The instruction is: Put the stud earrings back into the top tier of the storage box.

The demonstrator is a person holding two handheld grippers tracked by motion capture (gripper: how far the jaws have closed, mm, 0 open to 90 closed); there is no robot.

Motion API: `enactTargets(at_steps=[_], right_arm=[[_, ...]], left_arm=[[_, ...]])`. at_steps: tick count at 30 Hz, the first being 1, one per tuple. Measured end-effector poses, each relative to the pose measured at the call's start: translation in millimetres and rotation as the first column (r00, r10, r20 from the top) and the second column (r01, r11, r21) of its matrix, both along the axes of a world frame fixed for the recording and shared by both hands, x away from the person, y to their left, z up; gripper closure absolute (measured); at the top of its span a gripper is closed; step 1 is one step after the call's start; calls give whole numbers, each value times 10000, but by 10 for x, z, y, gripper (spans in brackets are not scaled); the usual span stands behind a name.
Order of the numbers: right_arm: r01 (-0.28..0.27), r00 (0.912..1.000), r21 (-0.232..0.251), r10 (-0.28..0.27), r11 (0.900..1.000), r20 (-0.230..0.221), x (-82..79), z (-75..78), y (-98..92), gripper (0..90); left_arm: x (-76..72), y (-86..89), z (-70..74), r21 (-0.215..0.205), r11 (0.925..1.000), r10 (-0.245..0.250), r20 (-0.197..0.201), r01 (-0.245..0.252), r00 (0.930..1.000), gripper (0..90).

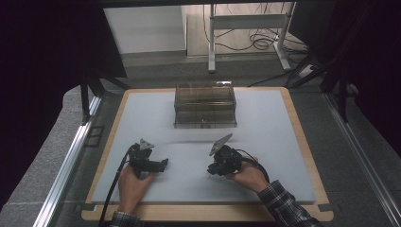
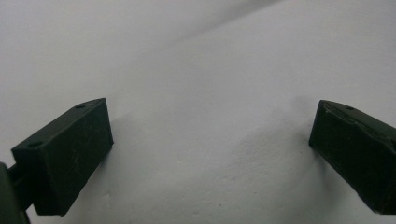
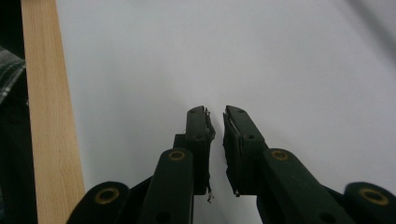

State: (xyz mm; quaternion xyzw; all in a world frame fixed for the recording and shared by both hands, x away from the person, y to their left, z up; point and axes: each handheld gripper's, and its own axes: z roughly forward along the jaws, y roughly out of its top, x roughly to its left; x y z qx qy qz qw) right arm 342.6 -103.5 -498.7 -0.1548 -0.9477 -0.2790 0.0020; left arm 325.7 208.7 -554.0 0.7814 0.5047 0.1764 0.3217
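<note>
Left tongs: held in the person's left hand low over the white mat, left of the middle; tips aim to the right. In the left gripper view the jaws stand wide apart with bare mat between them.
Clear box: one, a see-through lidded container on the far middle of the mat; its long axis runs left to right, its front face turned toward the person.
Box against tongs: well apart from both, farther up the mat, between them in the left-right sense.
Right tongs: held in the right hand, right of the middle, tips aim left and down at the mat. In the right gripper view the jaws are nearly together, a thin gap between, gripping nothing.
Worktop: wooden board whose edge frames the mat; its pale strip runs along the left of the right gripper view.
Count: two tongs, one box, one mat.
</note>
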Motion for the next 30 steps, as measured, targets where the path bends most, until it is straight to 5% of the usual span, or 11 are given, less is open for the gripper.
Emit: enactTargets(at_steps=[9, 18, 30], right_arm=[[-145, 9999, -203, 144, 9997, -45, -44, -93, 74, 783], [-200, 9986, -744, 236, 9970, 469, -93, -129, 133, 830], [-168, 9992, -637, 191, 9978, 360, -70, -109, 127, 836]], left_arm=[[0, 1, 0, 4, 10000, -5, -3, 5, 10000, 0], [0, 0, 0, 3, 10000, -4, 0, 4, 10000, 0], [0, 0, 0, 2, 10000, -3, -1, 3, 10000, 0]])
